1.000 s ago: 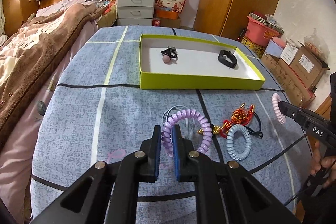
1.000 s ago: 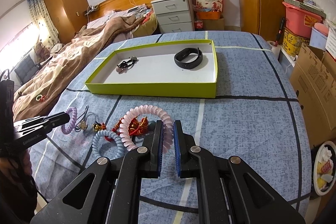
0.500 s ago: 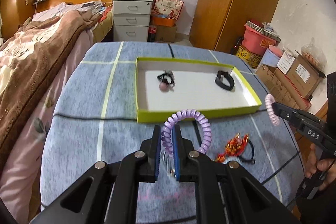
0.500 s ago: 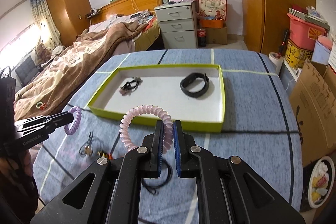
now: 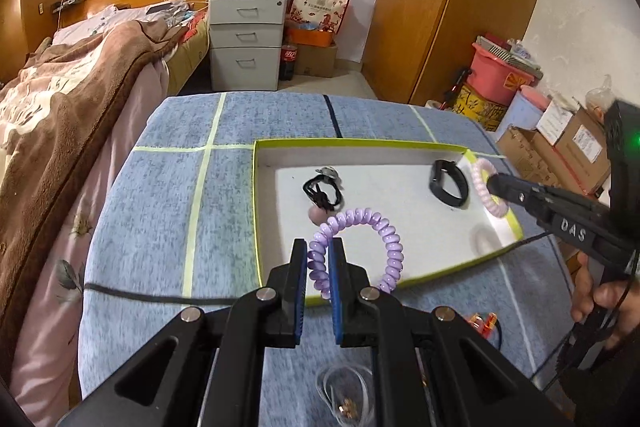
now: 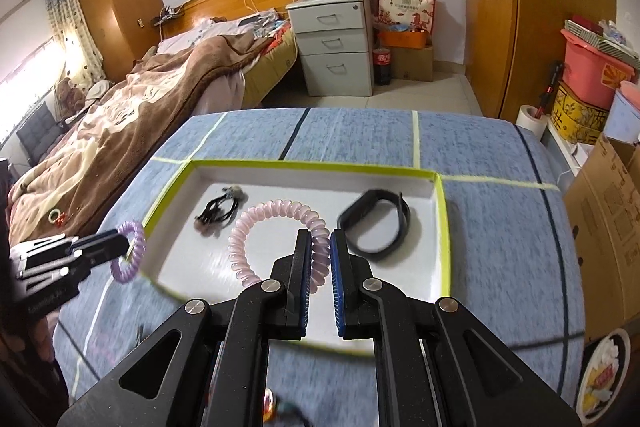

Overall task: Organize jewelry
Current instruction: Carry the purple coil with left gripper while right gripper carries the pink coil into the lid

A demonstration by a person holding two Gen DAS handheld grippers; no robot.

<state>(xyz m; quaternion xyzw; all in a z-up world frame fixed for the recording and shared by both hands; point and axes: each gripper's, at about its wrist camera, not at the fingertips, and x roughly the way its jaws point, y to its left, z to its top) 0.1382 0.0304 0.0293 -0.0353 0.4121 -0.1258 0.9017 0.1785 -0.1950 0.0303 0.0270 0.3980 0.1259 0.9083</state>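
Left claw (image 5: pixel 318 267) pinches a glossy lilac spiral hair tie (image 5: pixel 360 247), held in the air over the near edge of the lime-rimmed tray (image 5: pixel 360 143) on the worktop. Right claw (image 6: pixel 319 259) grips a pale pink spiral hair tie (image 6: pixel 276 227) above the tray floor (translucent, telephone-cord coils). Inside lie a black wristband (image 6: pixel 374 223) and a tangled black tie (image 6: pixel 218 211); items at the bottom edge are blurred, cut off.

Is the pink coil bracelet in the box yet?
Not yet. The pink coil bracelet hangs above the box, pinched in the right gripper.
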